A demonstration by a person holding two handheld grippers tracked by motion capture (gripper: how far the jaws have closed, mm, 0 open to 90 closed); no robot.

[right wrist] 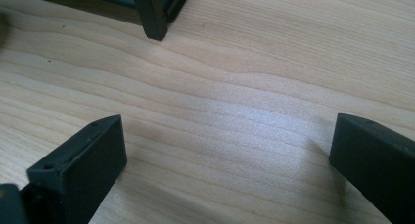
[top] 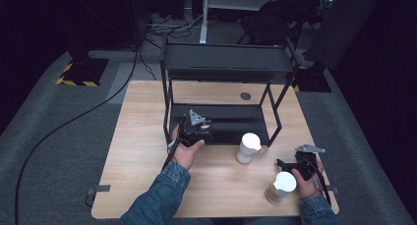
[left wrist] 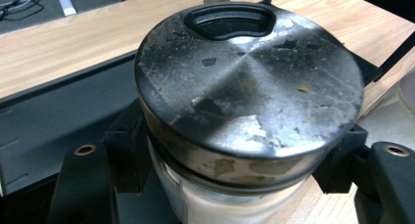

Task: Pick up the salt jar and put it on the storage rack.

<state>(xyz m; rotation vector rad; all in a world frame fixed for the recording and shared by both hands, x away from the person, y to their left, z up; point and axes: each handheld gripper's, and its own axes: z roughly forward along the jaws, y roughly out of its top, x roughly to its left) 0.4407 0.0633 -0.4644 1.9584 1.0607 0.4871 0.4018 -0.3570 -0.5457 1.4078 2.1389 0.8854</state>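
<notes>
My left gripper is shut on a jar that has a worn, scratched dark metal lid and a pale body. I hold it at the front left of the black rack's lower shelf; the jaws clamp it from both sides just under the lid. My right gripper is open at the table's front right, low over bare wood with nothing between its jaws. A white-lidded jar stands just in front of it, and a white container stands left of it by the rack.
A black two-tier rack stands at the back middle of the wooden table; one of its legs is in the right gripper view. A small dark disc lies behind the rack. Cables cross the floor beyond.
</notes>
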